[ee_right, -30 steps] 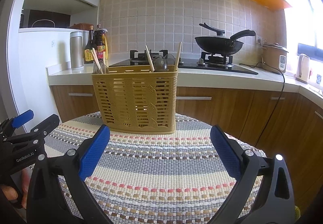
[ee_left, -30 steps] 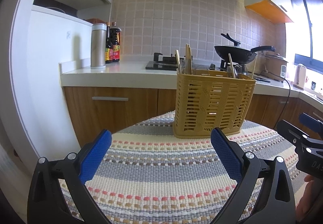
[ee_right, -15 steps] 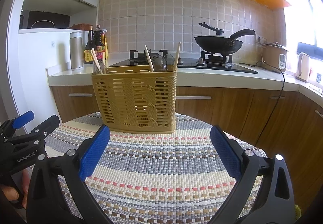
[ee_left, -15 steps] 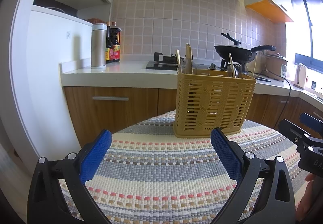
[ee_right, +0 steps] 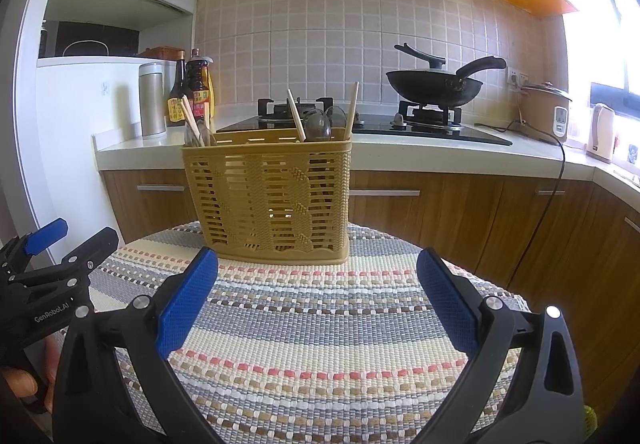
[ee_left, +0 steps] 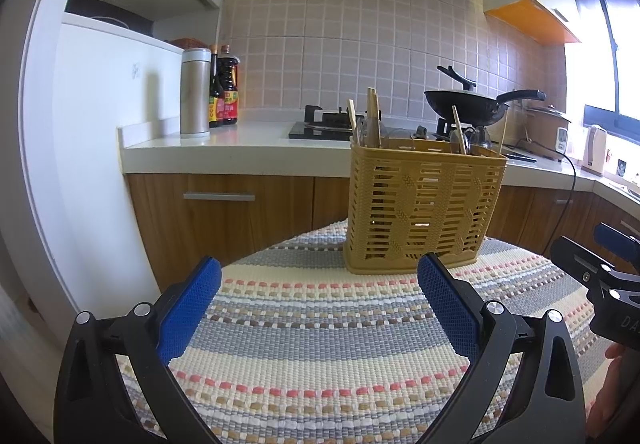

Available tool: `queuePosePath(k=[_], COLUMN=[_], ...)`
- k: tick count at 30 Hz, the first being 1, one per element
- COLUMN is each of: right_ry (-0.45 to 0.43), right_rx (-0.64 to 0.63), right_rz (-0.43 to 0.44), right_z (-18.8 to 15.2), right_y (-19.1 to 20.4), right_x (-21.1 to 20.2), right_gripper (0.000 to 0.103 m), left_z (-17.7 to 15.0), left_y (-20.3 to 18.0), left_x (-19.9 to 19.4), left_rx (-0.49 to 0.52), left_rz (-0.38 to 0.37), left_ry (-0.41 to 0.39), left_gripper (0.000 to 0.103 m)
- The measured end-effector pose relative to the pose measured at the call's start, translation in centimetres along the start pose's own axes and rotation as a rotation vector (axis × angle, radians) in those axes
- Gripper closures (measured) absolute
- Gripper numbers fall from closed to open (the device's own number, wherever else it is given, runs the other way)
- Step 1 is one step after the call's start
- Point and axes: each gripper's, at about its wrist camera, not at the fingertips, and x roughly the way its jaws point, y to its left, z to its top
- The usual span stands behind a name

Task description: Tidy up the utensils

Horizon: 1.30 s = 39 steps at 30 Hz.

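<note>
Left gripper (ee_left: 318, 298) and right gripper (ee_right: 318, 294) hovering over striped mat (ee_right: 320, 324), fingers spread wide, gripping nothing — yellow utensil basket (ee_right: 270, 196) standing upright at mat's far edge, chopsticks (ee_right: 352, 106) and spoons (ee_right: 318, 124) poking above rim. Likely sorting nearly complete; any regrasp calling for slow approach from above. Basket dividers, utensil counts staying hidden behind lattice

Round table under a striped woven cloth (ee_right: 320, 324), and at its far edge stands one yellow slotted basket (ee_right: 272, 196), upright, chopsticks (ee_right: 296, 116) and spoons poking out.
</note>
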Motion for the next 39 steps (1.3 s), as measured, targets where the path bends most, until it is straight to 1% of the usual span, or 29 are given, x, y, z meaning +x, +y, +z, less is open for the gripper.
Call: queuePosePath(k=[9,19,39], right_ry=[0.0,-0.002,0.0], right_rx=[-0.001,0.002,-0.001], right_rz=[-0.002,-0.002,-0.001], right_z=[0.01,0.01,-0.06], right_y=[0.09,0.11,0.26], right_x=[-0.02,-0.02,-0.21], right_gripper=[0.008,0.008,0.008], left_z=[0.02,0.0,-0.03], left_y=[-0.07,-0.46,-0.26], left_x=[-0.05,-0.32,-0.28], left_rx=[0.003,0.033,0.025], left_rz=[0.001,0.027,0.019], left_ry=[-0.002,-0.017,-0.014], left_gripper=[0.008,0.008,0.007])
